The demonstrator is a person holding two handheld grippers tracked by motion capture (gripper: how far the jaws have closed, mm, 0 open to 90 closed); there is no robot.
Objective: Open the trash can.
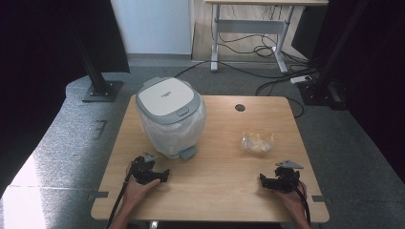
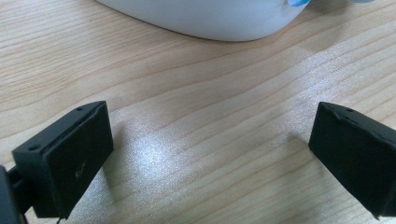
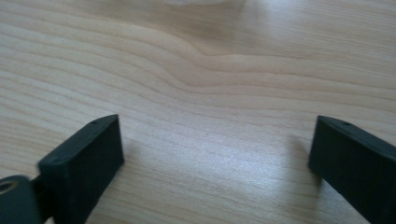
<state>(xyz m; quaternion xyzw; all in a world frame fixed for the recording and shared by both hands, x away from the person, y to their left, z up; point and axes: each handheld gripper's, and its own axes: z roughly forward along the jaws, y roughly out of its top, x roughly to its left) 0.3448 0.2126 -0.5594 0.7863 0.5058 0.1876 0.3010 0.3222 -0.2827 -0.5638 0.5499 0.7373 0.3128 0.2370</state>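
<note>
A white pedal bin (image 1: 170,117) with a grey-rimmed lid and a clear liner stands on the left half of the wooden table (image 1: 215,191). Its curved white base (image 2: 205,18) fills the top of the left gripper view. A crumpled clear bag with something yellow inside (image 1: 257,141) lies right of centre. My left gripper (image 1: 160,175) rests on the table just in front of the bin, jaws wide open with bare wood between them (image 2: 210,154). My right gripper (image 1: 265,182) rests near the front right, below the bag, also open over bare wood (image 3: 215,158).
The bin's grey pedal (image 1: 188,152) sticks out toward the table's middle. A round cable hole (image 1: 240,108) sits near the far edge. Beyond the table are a desk frame (image 1: 248,28), floor cables (image 1: 267,52) and two black stands (image 1: 100,88).
</note>
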